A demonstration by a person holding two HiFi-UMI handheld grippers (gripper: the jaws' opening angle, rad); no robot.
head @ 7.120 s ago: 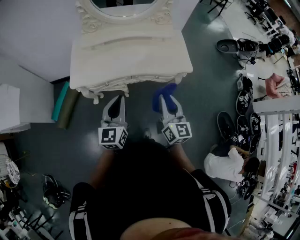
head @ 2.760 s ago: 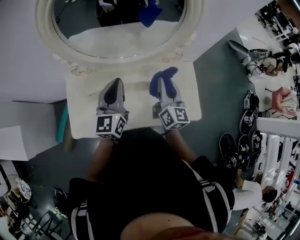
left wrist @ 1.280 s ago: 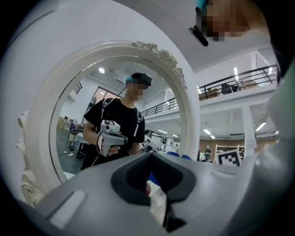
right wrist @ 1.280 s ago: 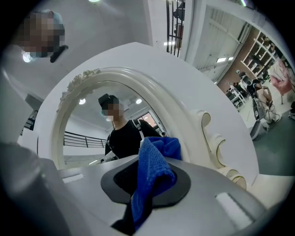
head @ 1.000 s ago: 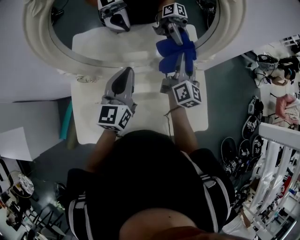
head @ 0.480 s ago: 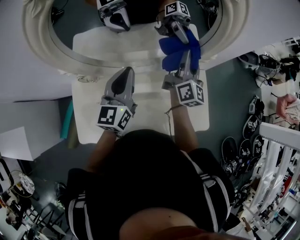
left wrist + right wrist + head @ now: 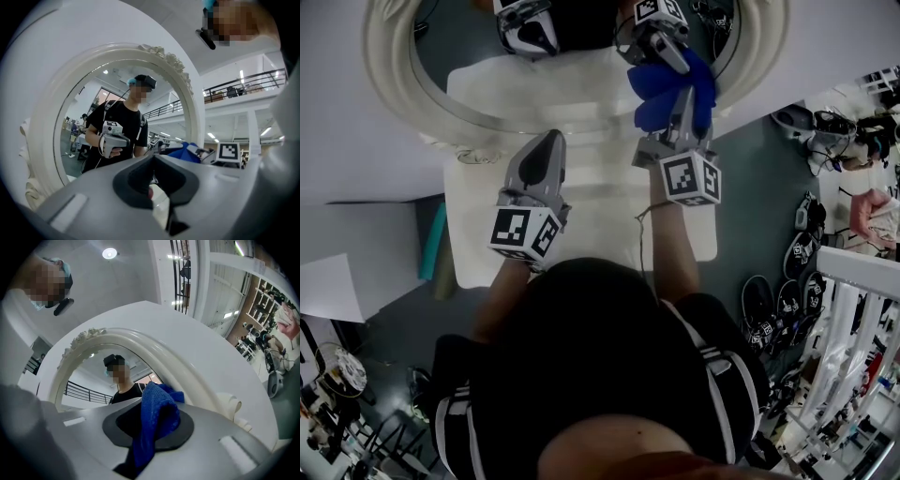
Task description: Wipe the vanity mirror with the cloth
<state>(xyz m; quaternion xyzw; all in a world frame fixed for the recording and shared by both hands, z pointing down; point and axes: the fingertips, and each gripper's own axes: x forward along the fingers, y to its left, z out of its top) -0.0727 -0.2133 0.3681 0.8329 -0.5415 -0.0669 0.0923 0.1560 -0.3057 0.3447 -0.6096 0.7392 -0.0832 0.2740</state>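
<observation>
At mirror (image 7: 459, 52) 4 o'clock: right gripper (image 7: 682, 105) clamped on cloth (image 7: 654, 103). Left gripper (image 7: 546, 142) closed, empty. Risk: cloth slips, jaw scratches mirror.

Dark grey floor (image 7: 741, 187) – white wall (image 7: 337, 112), shoes (image 7: 787, 314) along the right.

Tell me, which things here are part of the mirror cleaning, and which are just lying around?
For the job: blue cloth, clamped in the right gripper; vanity mirror; left gripper, shut and empty.
Just lying about: shoes on the floor; teal roll beside the vanity table.
</observation>
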